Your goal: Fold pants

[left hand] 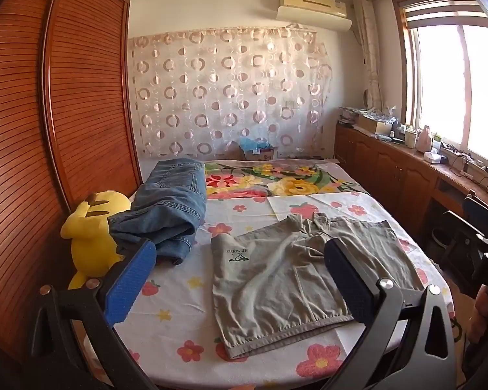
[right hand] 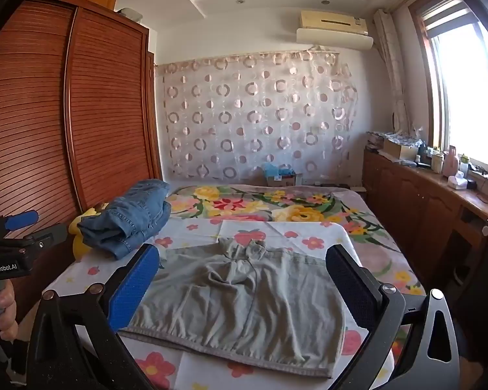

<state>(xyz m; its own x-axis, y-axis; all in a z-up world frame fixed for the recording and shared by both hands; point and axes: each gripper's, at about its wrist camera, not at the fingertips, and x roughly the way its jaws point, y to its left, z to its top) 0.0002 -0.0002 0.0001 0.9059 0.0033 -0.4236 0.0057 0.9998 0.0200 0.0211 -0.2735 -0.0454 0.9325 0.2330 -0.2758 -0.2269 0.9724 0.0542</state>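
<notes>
I see the wardrobe filling the left wall, louvred brown doors, right up against the bed. Bed takes the middle: white sheet with red and yellow flowers near me, a bolder floral blanket across the far end. Circle-print curtain hangs on the back wall, AC unit above it. Long wooden cabinet runs under the window on the right, top cluttered with boxes and bottles.

Grey pants lie flat on the near half of the bed, already doubled over, hem edge toward me, crumpled waist part toward the far side. A small dark logo shows on the left panel. Nothing touches them.

Jeans sit folded in a stack at the bed's left edge, well apart from the pants. Yellow plush is wedged between the jeans and wardrobe.

Left gripper hovers above the near edge of the bed, fingers spread wide, nothing between them; the pants sit mostly right of its centre line. Right gripper same story: fingers fully apart, nothing gripped, pants framed between them in its view but below, not touched.

Each wrist view catches the other gripper's handle at the frame edge, with a hand wrapped round it.
</notes>
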